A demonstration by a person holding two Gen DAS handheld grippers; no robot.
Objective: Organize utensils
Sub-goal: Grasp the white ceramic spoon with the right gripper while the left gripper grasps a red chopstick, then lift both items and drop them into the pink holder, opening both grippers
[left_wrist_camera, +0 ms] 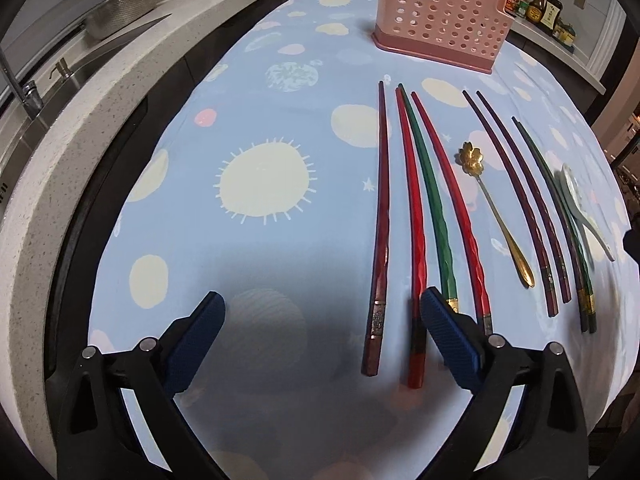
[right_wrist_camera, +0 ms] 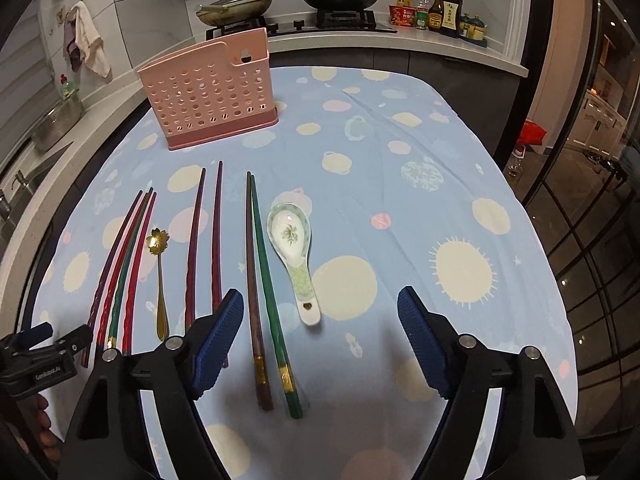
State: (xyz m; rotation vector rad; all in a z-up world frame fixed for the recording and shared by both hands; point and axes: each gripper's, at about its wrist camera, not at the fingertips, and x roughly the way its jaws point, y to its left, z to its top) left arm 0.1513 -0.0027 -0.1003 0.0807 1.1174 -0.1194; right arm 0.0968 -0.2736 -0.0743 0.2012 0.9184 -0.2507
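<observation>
Spread wide and holding nothing: the blue-padded fingers of the left gripper [left_wrist_camera: 322, 330], low over the near edge of the surface [left_wrist_camera: 260, 240] covered by a light blue cloth printed with pale yellow suns and dots. Right-hand finger just beside the handle ends of a bright red chopstick [left_wrist_camera: 412, 248] and a green chopstick with a gold band [left_wrist_camera: 430, 208]. Further left, a dark maroon chopstick [left_wrist_camera: 380, 224]; to the right, a second red chopstick [left_wrist_camera: 452, 208].

Likewise spread and empty: the fingers of the right gripper [right_wrist_camera: 320, 330], hovering above the handle ends of a brown chopstick [right_wrist_camera: 252, 280] and a dark green chopstick [right_wrist_camera: 266, 280] lying side by side. Just right of that pair, a white ceramic soup spoon with green floral pattern [right_wrist_camera: 290, 246], bowl up. To the left, two purple chopsticks [right_wrist_camera: 206, 240] and a small gold spoon with a flower-shaped bowl [right_wrist_camera: 159, 276]. At the far side, upright and well apart from the utensils, a pink perforated plastic utensil holder [right_wrist_camera: 210, 96].
</observation>
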